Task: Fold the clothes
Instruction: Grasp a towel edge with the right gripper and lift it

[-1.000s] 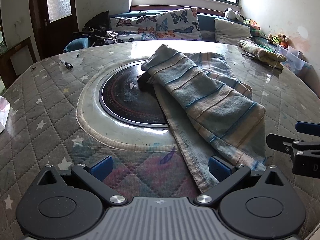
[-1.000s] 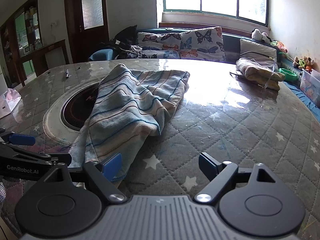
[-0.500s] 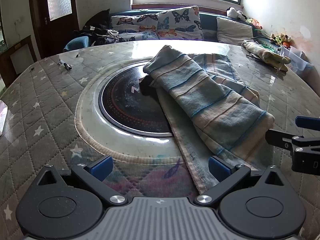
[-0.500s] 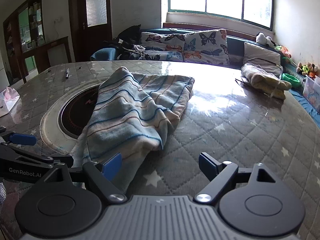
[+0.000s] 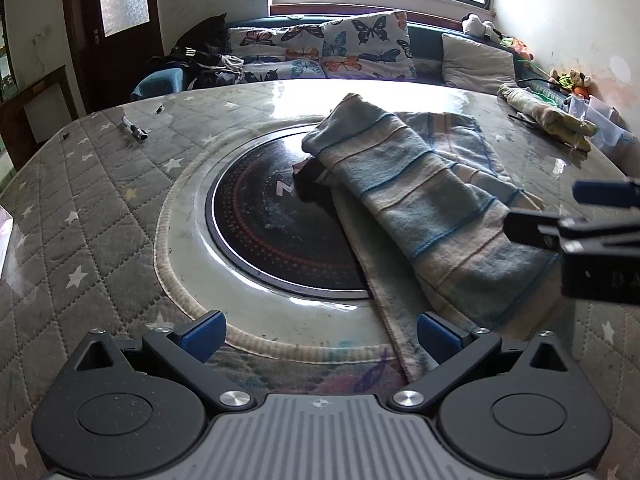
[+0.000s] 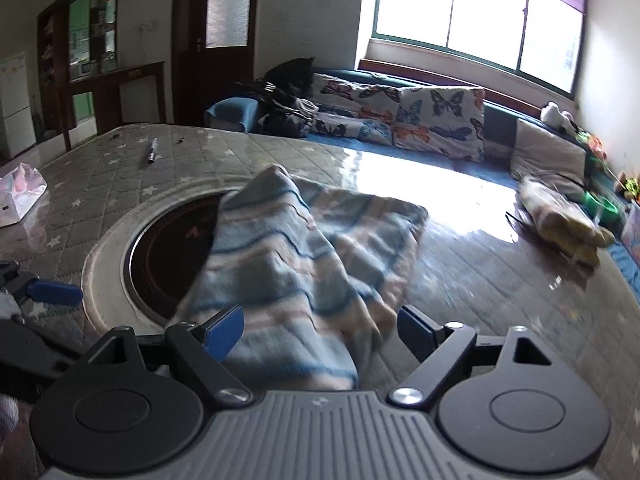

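We see striped cloth (image 5: 432, 216) heaped on bench (image 5: 80, 200), partly hiding dark round plate (image 5: 272, 232). Left gripper (image 5: 318, 330) fingers wide apart, empty. Right gripper (image 6: 320, 328) fingers spread, empty, cloth's near edge blurred between them.

A striped cloth (image 5: 424, 216) in pale blue, cream and pink bands with thin dark-blue lines lies loosely folded on the desk (image 5: 92, 216). Its thick upper layer runs diagonally from far left to near right, its far end overlapping the dark round inset (image 5: 272, 232). A flatter layer spreads beneath, reaching nearer and farther right.
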Demonstrator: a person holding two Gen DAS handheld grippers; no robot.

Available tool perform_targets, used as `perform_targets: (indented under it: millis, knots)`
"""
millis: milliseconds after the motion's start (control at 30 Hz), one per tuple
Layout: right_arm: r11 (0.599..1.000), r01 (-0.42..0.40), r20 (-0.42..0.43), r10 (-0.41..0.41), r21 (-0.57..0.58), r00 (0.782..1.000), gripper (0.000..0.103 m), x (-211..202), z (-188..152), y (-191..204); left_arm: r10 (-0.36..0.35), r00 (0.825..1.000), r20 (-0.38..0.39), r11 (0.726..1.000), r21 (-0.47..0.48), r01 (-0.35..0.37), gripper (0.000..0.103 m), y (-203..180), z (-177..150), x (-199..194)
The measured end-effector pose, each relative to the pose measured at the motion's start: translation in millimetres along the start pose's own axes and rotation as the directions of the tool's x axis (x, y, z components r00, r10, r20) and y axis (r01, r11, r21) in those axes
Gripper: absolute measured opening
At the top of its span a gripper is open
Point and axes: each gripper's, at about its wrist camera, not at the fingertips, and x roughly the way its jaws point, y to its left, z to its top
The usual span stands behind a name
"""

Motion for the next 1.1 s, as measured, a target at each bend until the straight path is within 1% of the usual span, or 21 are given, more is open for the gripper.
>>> perform_targets:
  millis: [233,400,533,733,833,900,1000,1100]
  knots:
    - [0.997,-0.047,-0.017,0.046,-0.062,0.999,0.086,26.4,22.8,18.3,0.017,1.0,-0.012,0.999,-0.03,-0.018,0.103,10.6,1.8,8.0]
    - [0.992,-0.077,-0.044,0.073,-0.1,0.996,0.086,53.6,33.1,33.9,0.016,1.0,-0.014,0.999,-0.029,-0.016,0.103,12.8,4.8,11.6]
    - [0.989,-0.085,-0.053,0.079,-0.124,0.995,0.086,68.0,35.3,41.7,0.016,1.0,-0.015,1.0,-0.027,-0.017,0.103,13.2,8.6,15.2]
    - [0.987,-0.082,-0.107,0.067,-0.141,0.992,0.086,92.8,33.7,44.5,0.017,1.0,-0.014,1.0,-0.016,-0.017,0.103,11.6,11.6,19.6]
    - [0.984,-0.103,-0.103,0.088,-0.147,0.991,0.086,91.1,32.9,46.3,0.016,1.0,-0.014,1.0,-0.017,-0.016,0.103,11.3,12.2,20.6]
    - [0.982,-0.101,-0.104,0.085,-0.16,0.991,0.086,90.5,33.0,49.5,0.02,1.0,-0.014,1.0,-0.013,-0.02,0.103,10.3,12.5,21.7]
    - [0.98,-0.082,-0.115,0.062,-0.18,0.991,0.078,97.4,32.1,51.8,0.02,1.0,-0.015,1.0,-0.012,-0.02,0.103,10.1,13.0,22.0]
    - [0.986,-0.091,-0.123,0.074,-0.138,0.99,0.064,99.2,32.5,43.4,0.02,1.0,-0.017,1.0,-0.01,-0.021,0.103,10.6,14.0,22.6]
